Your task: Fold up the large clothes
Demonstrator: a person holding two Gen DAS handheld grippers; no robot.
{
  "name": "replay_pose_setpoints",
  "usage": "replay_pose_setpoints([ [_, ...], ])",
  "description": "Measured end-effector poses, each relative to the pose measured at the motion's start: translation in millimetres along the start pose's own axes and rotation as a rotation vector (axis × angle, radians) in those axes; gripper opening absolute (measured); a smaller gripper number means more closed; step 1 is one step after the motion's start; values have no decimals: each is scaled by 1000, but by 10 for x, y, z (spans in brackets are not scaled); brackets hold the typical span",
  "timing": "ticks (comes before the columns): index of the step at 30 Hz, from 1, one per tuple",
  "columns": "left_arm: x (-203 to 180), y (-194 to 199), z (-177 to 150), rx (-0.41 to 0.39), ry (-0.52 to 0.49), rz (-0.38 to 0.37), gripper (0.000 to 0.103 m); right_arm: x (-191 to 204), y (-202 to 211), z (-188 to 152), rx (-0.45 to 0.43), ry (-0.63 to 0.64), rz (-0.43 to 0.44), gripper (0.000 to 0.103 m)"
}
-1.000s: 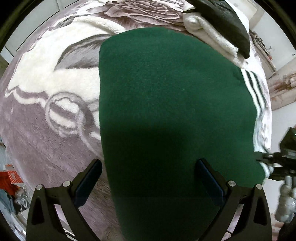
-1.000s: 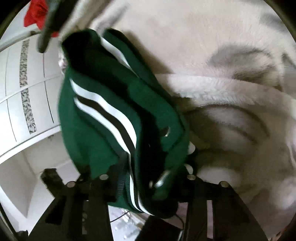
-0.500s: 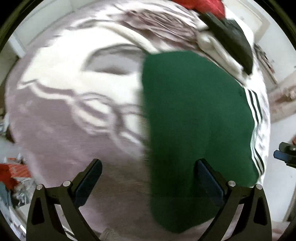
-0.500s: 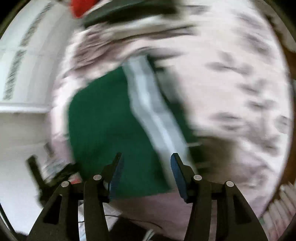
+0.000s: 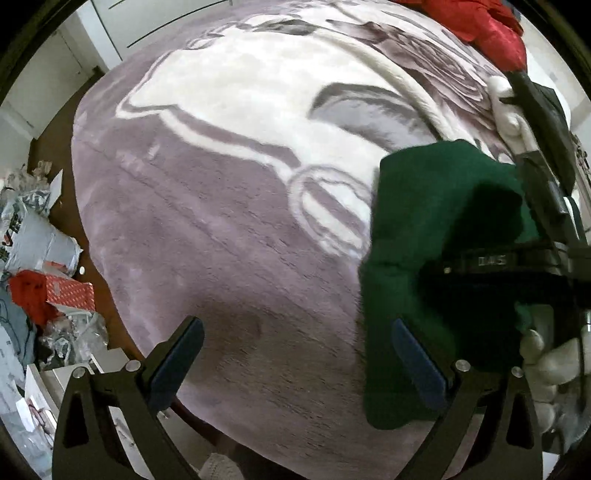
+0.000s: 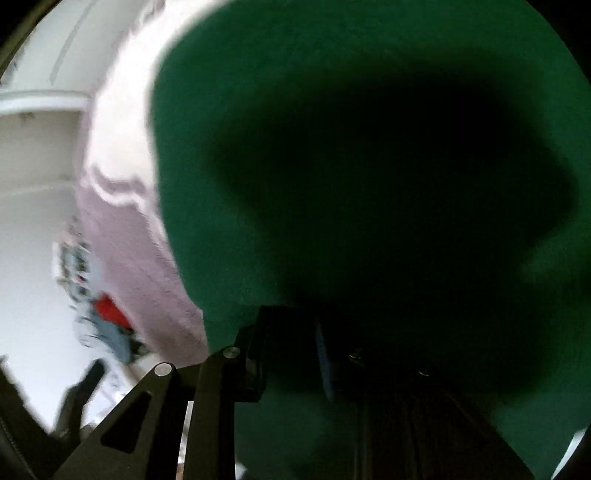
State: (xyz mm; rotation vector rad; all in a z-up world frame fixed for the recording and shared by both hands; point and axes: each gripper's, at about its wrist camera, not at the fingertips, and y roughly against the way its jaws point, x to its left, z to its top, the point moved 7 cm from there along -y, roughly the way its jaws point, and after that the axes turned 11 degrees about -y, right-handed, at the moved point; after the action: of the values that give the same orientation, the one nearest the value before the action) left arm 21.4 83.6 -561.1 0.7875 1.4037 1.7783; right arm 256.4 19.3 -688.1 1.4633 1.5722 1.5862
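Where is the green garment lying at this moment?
In the left wrist view the green garment lies bunched on the right part of the purple and white blanket, below the red cloth; the right gripper's body crosses it.

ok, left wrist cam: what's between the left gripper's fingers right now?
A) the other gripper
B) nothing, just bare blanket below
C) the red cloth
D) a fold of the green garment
B: the left gripper stands wide open over the mauve-and-white blanket, and the green garment lies off past its right finger.
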Motion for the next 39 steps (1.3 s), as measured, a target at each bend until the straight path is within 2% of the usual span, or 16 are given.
replay_pose_setpoints([
  [2,-8,42,77,-11,-3,0,103,33,51,84,8,-35,-8,24],
  [5,-132,115,292,-44,-11,-37,103,-92,567,-98,9,-102,134,24],
  [9,-418,120,650,-95,-63,-74,103,-608,1150,-558,-89,-162,164,40],
  [12,-653,-92,989,-99,-129,-60,103,-1095,942,-829,-60,-224,101,39],
  [15,-735,-508,1253,-60,-153,-37,103,-1429,356,-849,-31,-260,47,20],
  [17,-740,-650,1360,-35,-144,-43,103,-1471,262,-857,11,-296,73,18],
  [19,-701,-656,1460,-42,-154,-36,103,-1419,531,-871,13,-294,149,22],
  [21,-674,-625,1476,-43,-166,-27,103,-1501,1050,-858,-80,-315,236,35],
  [23,-654,-545,1461,-51,-177,-11,103,-1702,1527,-754,-218,-328,243,70],
  [25,-660,-468,1423,-62,-177,-2,103,-1965,1857,-510,-336,-332,203,77],
  [29,-735,-500,1379,-62,-194,17,103,-2075,1686,17,-287,-291,214,76],
  [30,-745,-529,1369,-65,-200,25,103,-2046,1656,197,-246,-254,226,71],
  [31,-749,-545,1375,-65,-201,26,103,-2007,1607,275,-254,-219,186,25],
  [32,-753,-558,1378,-64,-199,18,103,-1994,1584,360,-267,-202,123,16],
  [36,-768,-569,1427,-67,-191,-7,103,-2453,1773,761,-368,-362,33,7],
  [39,-726,-525,1420,-60,-192,13,103,-2781,1707,711,-297,-481,100,6],
])
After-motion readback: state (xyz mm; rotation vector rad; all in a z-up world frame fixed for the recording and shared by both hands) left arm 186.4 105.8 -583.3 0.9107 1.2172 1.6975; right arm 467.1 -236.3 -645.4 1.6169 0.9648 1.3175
